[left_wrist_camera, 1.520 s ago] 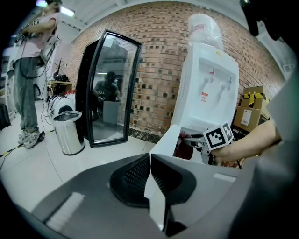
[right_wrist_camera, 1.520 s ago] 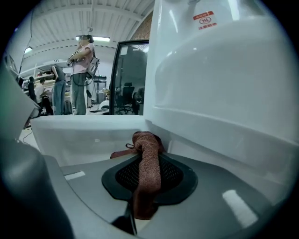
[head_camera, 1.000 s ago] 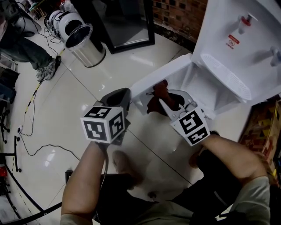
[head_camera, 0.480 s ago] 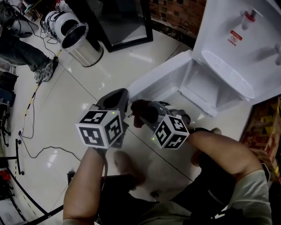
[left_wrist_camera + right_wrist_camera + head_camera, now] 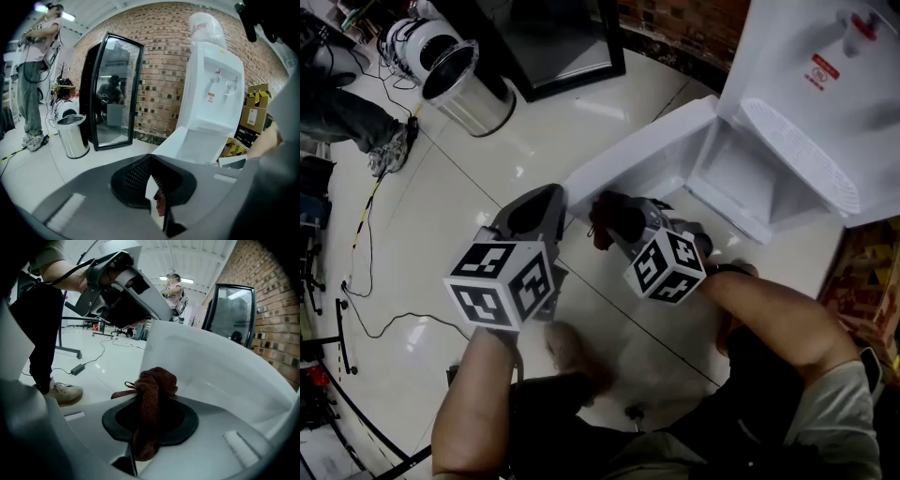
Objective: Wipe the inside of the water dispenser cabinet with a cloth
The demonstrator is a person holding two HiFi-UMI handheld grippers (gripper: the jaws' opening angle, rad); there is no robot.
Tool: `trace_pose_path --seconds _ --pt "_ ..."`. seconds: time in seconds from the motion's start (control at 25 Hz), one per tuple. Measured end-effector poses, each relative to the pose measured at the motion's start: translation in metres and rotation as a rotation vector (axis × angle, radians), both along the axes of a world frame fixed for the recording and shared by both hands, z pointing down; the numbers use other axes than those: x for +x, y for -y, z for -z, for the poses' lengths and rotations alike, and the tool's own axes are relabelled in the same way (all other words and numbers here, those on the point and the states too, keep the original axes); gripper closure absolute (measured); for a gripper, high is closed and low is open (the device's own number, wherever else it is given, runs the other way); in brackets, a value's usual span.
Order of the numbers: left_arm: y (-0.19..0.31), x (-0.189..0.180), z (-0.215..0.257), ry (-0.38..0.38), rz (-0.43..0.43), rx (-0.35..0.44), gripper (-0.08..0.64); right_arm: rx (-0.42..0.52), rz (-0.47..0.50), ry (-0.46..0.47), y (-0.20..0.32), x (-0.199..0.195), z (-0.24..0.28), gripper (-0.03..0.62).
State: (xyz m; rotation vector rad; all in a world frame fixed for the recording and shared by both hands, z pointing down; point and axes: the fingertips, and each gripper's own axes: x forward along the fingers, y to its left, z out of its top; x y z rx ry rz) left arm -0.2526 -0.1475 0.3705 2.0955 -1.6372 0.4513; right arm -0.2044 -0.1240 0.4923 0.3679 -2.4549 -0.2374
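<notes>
Glossy floor point(image 5: 487, 159) below; right gripper point(image 5: 140, 437) pinches the cloth point(image 5: 152, 385) mid-bunch, looks soft, light, floppy; left gripper point(image 5: 159, 206) jaws closed, empty.

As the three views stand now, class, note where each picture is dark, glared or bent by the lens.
Head view: dim overall, with bright glare patches on the glossy floor. Left gripper view: the wide lens bows the mirror, and the corners are black. Right gripper view: the cloth is sharp, and the corners are dark.
</notes>
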Motion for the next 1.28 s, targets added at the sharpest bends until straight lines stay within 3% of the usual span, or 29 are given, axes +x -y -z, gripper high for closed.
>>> trace_pose_path --seconds 0.2,0.64,1.28 --pt "0.002 -0.001 0.000 -0.001 0.011 -0.001 0.560 -0.005 -0.035 0.014 0.014 -0.003 -0.007 0.506" --pt "0.006 -0.006 0.000 -0.004 0.028 0.009 0.560 -0.079 -0.220 0.111 0.042 -0.003 -0.013 0.508" --pt "0.009 -0.007 0.001 0.008 0.026 0.018 0.560 -0.080 -0.741 0.222 0.141 0.133 -0.006 0.506"
